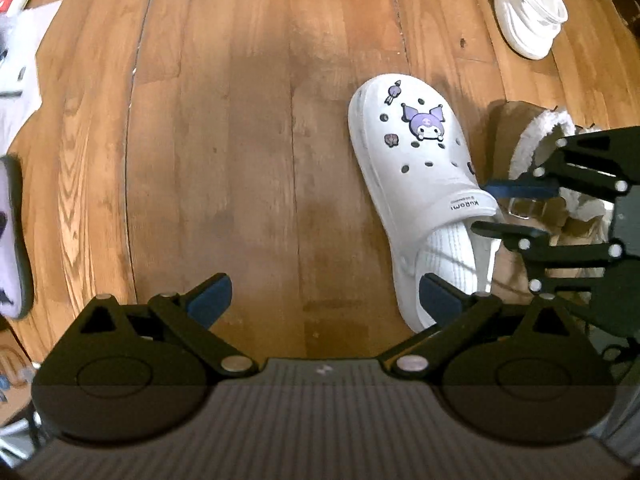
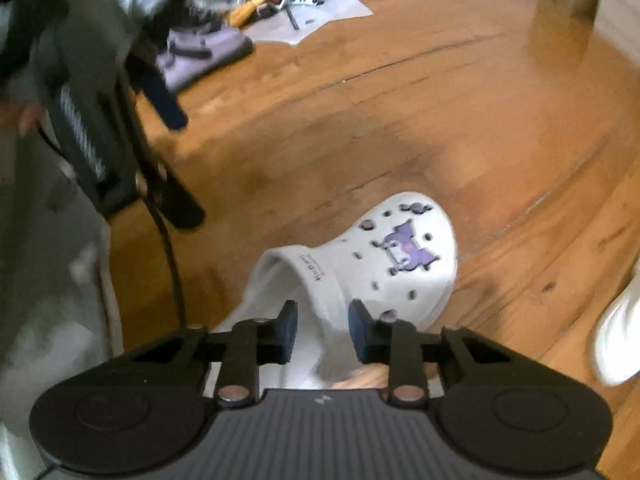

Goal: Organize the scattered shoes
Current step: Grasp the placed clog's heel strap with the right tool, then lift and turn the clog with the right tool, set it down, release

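left gripper: jaws wide apart, nothing between them, over bare wood floor.
right gripper: jaws partly apart, straddling the rear opening of the clog, pads not clearly pressing on it; i read it as not clamped yet.
white clog: on the floor, sole down, purple cartoon charm on top, what looks like a white sock stuffed inside.
where it lies: directly ahead of my right gripper, touching or nearly so; off to the right of my left gripper.
long axis: heel toward my right gripper, toe pointing away, angled a bit right in the right wrist view.
nearer arm: right, clearly.
next move, my guess: close on the heel rim or strap, then lift.
risk: soft rim may fold; grip may catch the sock only.
other shoes: fur-lined brown slipper just beside the clog, second white clog well apart, purple slipper far left.
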The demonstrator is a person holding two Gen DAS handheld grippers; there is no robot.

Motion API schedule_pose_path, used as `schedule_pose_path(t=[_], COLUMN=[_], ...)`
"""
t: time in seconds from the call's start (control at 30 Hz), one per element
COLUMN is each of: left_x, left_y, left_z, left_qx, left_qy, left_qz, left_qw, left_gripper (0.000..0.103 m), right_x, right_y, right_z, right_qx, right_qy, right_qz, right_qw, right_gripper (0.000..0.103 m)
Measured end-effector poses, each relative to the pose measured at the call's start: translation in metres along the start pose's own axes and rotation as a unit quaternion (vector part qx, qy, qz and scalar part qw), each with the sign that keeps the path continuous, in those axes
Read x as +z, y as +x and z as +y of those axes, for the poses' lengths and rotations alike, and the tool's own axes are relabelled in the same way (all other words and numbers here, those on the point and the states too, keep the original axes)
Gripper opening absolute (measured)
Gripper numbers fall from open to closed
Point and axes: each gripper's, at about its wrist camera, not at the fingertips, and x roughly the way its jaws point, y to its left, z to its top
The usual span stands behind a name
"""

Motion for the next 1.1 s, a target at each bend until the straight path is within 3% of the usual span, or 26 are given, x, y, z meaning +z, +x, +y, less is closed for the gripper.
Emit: schedule_pose_path(t=[0.23, 0.37, 0.53, 0.63, 0.83, 0.97, 1.1], left_x=[0.011, 0.018, 0.032, 0.038, 0.039, 0.039, 0.042], left_y=[-0.007, -0.016, -0.029, -0.042, -0.059, -0.065, -0.073], left_z=[-0.005, -0.006, -0.003, 0.001, 0.016, 0.040, 0.063], left_qx=[-0.009, 0.010, 0.005, -0.003, -0.006, 0.003, -0.009], left_qy=[0.028, 0.042, 0.034, 0.024, 0.020, -0.010, -0.044], left_qz=[-0.018, -0.032, -0.049, -0.066, -0.089, -0.096, -0.106], left_qw=[0.9994, 0.9985, 0.9982, 0.9975, 0.9958, 0.9953, 0.9933], left_gripper=[0.102, 0.102, 0.102, 0.102, 0.102, 0.102, 0.102], right_x=[0.008, 0.005, 0.005, 0.002, -0.003, -0.003, -0.019], right_y=[0.013, 0.028, 0.029, 0.020, 0.021, 0.033, 0.047], right_z=[-0.002, -0.004, -0.004, -0.017, -0.022, -0.025, -0.026], right_qx=[-0.014, -0.045, -0.078, -0.081, -0.055, -0.010, 0.056], right_qy=[0.021, 0.059, 0.127, 0.265, 0.437, 0.543, 0.633], right_qz=[-0.009, -0.004, -0.015, -0.042, -0.030, -0.029, -0.043], right_qw=[1.000, 0.997, 0.989, 0.960, 0.897, 0.839, 0.771], right_gripper=[0.026, 0.037, 0.031, 0.028, 0.028, 0.028, 0.025])
